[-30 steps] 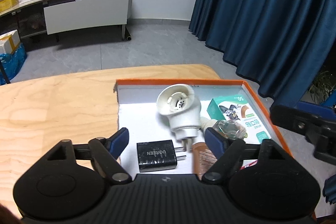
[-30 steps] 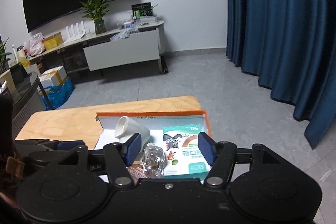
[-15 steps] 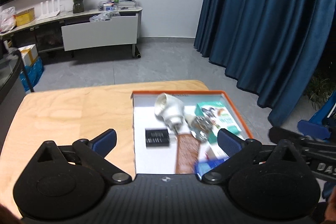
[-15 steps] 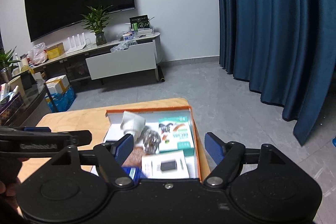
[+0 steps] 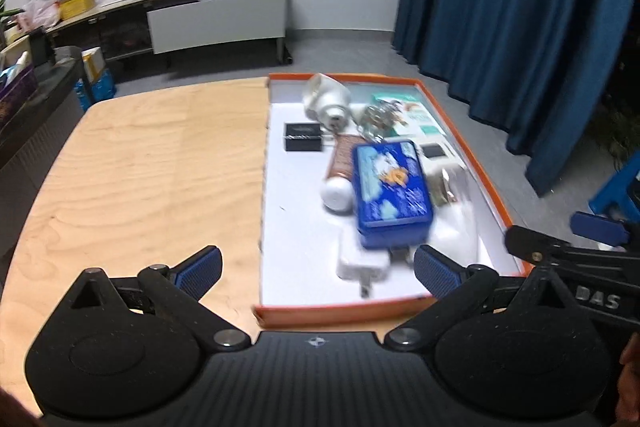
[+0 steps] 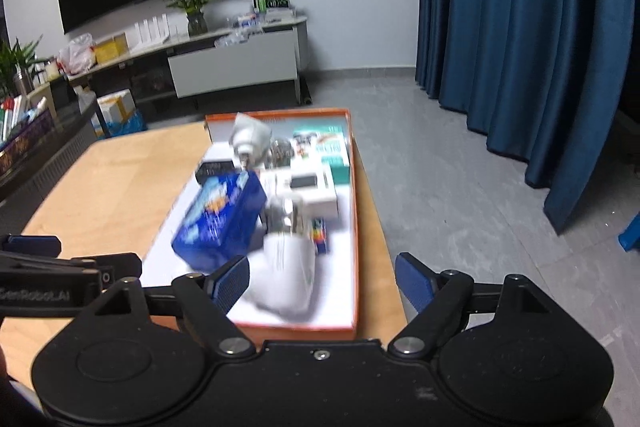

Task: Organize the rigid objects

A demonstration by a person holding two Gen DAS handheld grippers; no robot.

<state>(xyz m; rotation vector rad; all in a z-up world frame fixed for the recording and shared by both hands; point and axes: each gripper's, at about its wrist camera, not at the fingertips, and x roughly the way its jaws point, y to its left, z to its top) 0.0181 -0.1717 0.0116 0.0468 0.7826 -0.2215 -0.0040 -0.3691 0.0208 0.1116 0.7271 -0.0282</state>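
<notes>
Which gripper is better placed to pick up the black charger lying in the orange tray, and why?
Left, probably. The black charger lies on the tray's left side, straight ahead of the open left gripper. From the right gripper, whose jaws are opening, the blue tin partly blocks it.

The left hand-held gripper (image 5: 316,273) hangs with its jaws spread wide and empty over the near edge of an orange-rimmed tray (image 5: 476,163) on the wooden desk (image 5: 160,167). Inside lie a blue tin (image 5: 390,187), a black charger (image 5: 303,137), a white plug (image 5: 362,265) and a teal box (image 5: 416,117).
</notes>
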